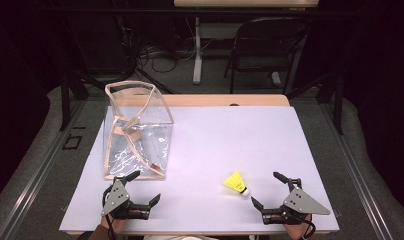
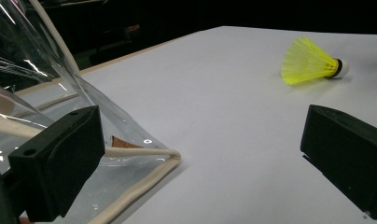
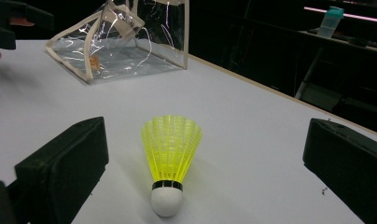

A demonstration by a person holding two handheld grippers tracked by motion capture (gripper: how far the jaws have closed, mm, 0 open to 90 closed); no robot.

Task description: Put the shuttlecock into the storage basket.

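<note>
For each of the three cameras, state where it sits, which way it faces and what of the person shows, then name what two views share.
High view: above the person's side, looking forward and down on the table; left gripper and right gripper enter from the bottom.
Left gripper view: rides the left gripper, facing the clear bag corner and shuttlecock; its own open black jaws show.
Right gripper view: rides the right gripper, facing the shuttlecock between its open jaws, bag beyond.
Shared: both gripper views show shuttlecock and bag.

1 shuttlecock point(image 1: 236, 183), 1 clear bag point(image 1: 138, 134), 2 hand-held grippers point(image 1: 143, 186)
</note>
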